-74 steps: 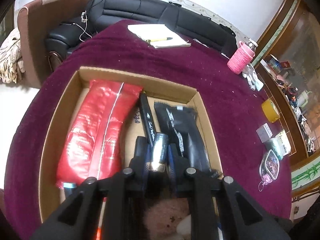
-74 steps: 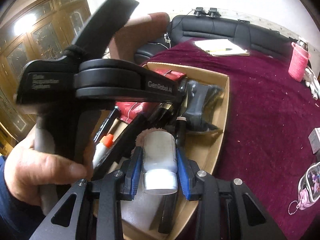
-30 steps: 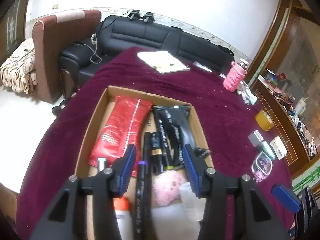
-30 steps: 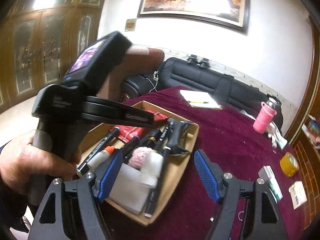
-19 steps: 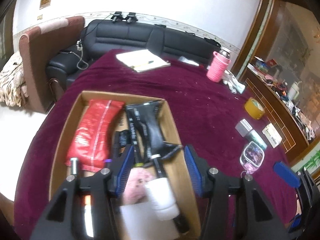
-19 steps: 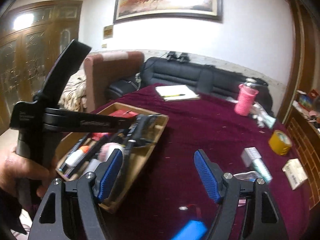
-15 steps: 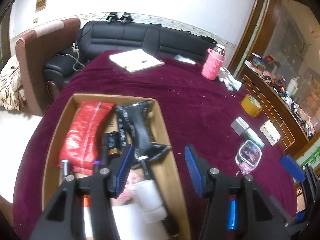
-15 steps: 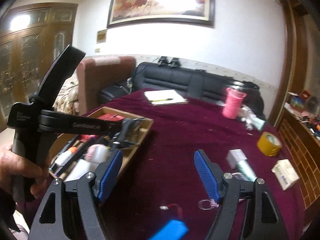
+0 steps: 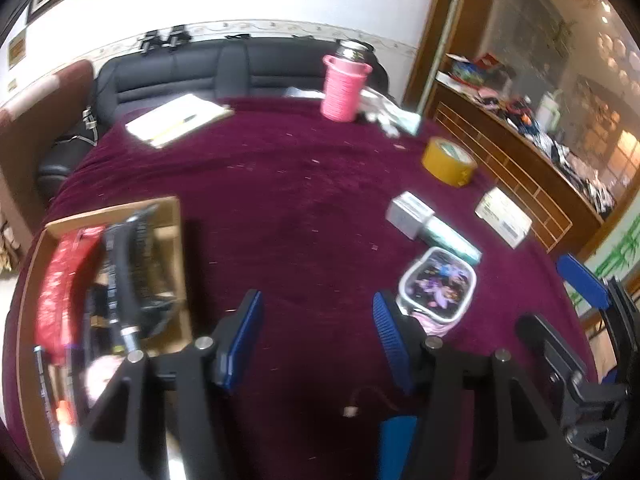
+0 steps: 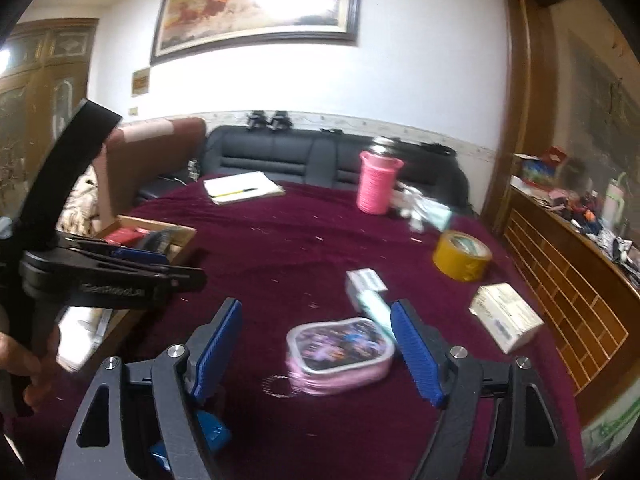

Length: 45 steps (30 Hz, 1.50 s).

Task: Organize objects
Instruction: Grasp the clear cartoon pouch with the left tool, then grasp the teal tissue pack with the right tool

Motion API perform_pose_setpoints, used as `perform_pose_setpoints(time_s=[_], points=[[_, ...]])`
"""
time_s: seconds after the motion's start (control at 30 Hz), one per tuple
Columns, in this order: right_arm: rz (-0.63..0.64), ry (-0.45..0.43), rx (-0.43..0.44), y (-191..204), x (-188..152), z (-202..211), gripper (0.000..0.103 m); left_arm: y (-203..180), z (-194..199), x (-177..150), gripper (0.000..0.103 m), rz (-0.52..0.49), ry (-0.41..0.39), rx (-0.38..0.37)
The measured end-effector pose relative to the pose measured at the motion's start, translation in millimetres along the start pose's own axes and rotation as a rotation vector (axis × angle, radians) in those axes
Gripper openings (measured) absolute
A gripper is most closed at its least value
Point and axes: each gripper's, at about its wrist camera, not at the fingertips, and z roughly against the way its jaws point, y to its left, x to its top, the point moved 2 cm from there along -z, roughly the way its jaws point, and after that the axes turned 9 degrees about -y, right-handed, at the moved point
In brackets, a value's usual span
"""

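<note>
Both views have swung off the cardboard box and onto the open stretch of the maroon table; a second ago the box filled the left view, now it sits at the left edge, still packed with the red pouch, black pouches and pens. The bottles that were clamped in both tongs a couple of seconds back are gone from them, and a white bottle lay in the box a second ago, so I judge both to be down there and that round closed. Left tongs: empty, jaws about half spread and just been opening, nothing between them but cloth. Right tongs: empty, jaws wide, lined up on the pink pencil case, which lies flat on the table between the blue pads but not touched. In the left view the same case sits just beside the right-hand pad. Next pick looks like that case, probably by the right tongs. Loose items left to sort, all well apart from the box: yellow tape roll, white-and-teal tube box just behind the case, small carton to the right of it. Pink cup sleeve and notepad with pen sit at the far side; can't tell if they count. Frames are motion-blurred, so the fine gap between pad and case isn't readable.
</note>
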Motion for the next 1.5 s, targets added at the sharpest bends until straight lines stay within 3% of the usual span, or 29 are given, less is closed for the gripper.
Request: perform_pose_setpoints(time_s=[0.1, 0.2, 0.33, 0.5, 0.6, 0.73, 0.87, 1.03, 1.13, 1.2, 1.3, 1.4, 1.5], points=[[-0.023, 0.019, -0.043, -31, -6, -11, 0.081, -20, -11, -2, 0.067, -0.04, 0.03, -0.042], [-0.215, 0.059, -0.031, -91, -14, -26, 0.081, -49, -21, -9, 0.084, -0.116, 0.088, -0.149], [-0.444, 0.076, 0.003, -141, -34, -35, 0.081, -94, -39, -23, 0.086, -0.289, 0.174, -0.241], [-0.548, 0.083, 0.027, -156, -42, -40, 0.081, -130, -71, -34, 0.087, -0.551, 0.209, -0.112], [-0.589, 0.084, 0.029, -163, -46, -41, 0.081, -137, -89, -34, 0.087, -0.6, 0.248, -0.126], [-0.605, 0.104, 0.028, -168, -50, -48, 0.081, -138, -127, -31, 0.087, -0.576, 0.325, -0.085], [-0.608, 0.118, 0.019, -172, -54, -53, 0.081, -121, -141, -26, 0.084, -0.343, 0.344, -0.151], [-0.604, 0.127, 0.02, -172, -57, -54, 0.081, -107, -118, -38, 0.082, -0.262, 0.277, -0.102], [-0.57, 0.136, 0.032, -164, -57, -56, 0.081, -83, -88, -46, 0.082, -0.134, 0.267, -0.074], [-0.53, 0.169, 0.061, -151, -58, -62, 0.081, -62, -63, -47, 0.082, -0.091, 0.214, -0.041], [-0.43, 0.248, 0.116, -121, -59, -74, 0.081, -33, -48, -47, 0.083, -0.061, 0.163, 0.065], [-0.334, 0.302, 0.142, -94, -53, -82, 0.081, -18, -52, -47, 0.083, 0.0, 0.172, 0.07], [-0.174, 0.324, 0.116, -75, -41, -93, 0.081, -11, -59, -49, 0.083, 0.014, 0.168, 0.091]])
